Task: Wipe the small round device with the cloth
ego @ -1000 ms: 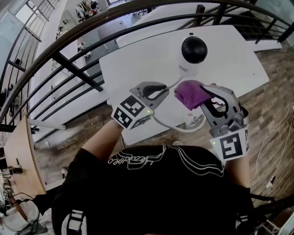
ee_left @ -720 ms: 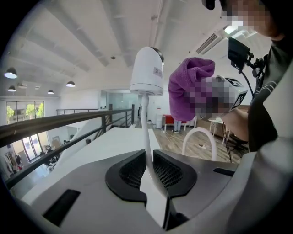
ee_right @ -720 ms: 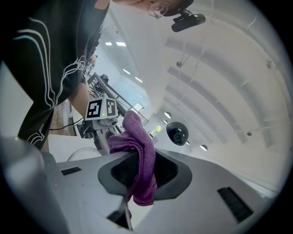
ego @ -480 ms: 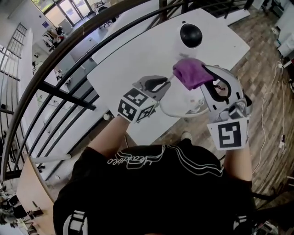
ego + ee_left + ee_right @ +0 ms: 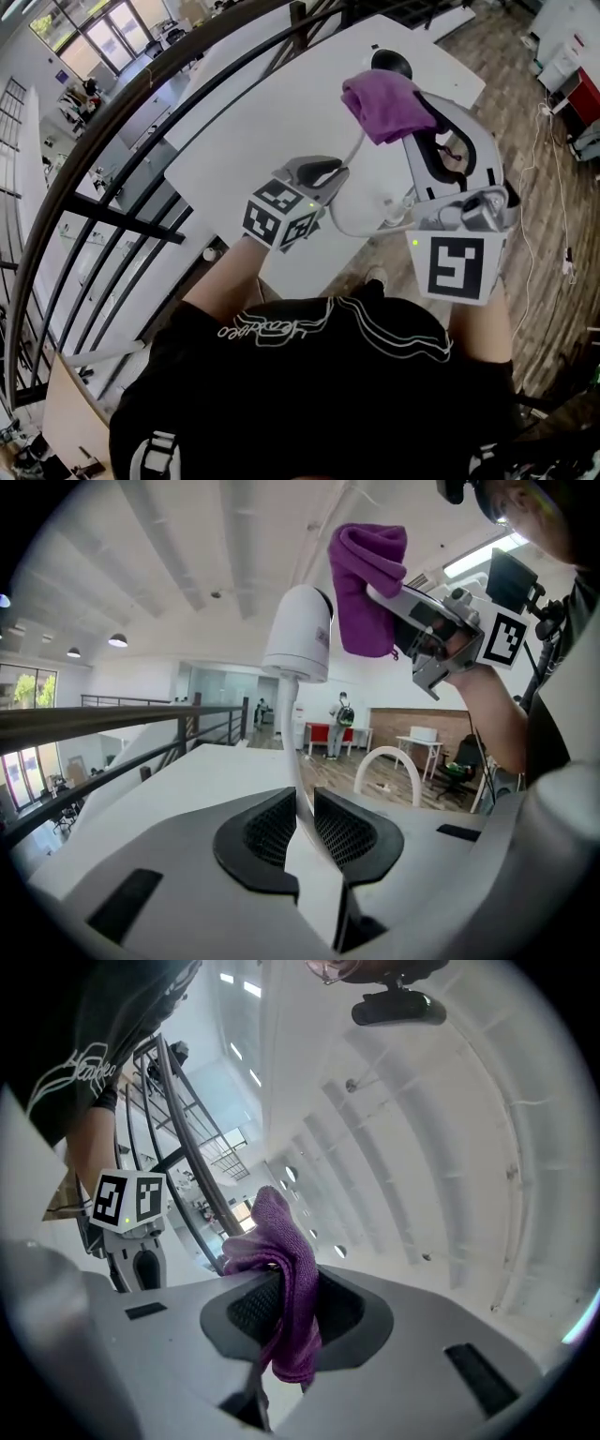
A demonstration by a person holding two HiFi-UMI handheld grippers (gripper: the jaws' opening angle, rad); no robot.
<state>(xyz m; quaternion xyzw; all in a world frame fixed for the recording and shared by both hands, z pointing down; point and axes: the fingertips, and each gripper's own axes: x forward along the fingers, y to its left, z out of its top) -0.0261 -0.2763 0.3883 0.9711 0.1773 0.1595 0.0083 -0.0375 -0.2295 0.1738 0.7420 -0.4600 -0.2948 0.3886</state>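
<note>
Fingers [image 5: 246, 1309] tight around cloth [image 5: 292, 1274], cable [image 5: 294, 761]

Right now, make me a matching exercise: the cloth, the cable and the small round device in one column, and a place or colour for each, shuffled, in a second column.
Column one:
1. cloth
2. cable
3. small round device

Column two:
A. clamped in the left gripper jaws
B. white body with a black dome
C. clamped in the right gripper jaws

Pairs: 1-C, 2-A, 3-B
</note>
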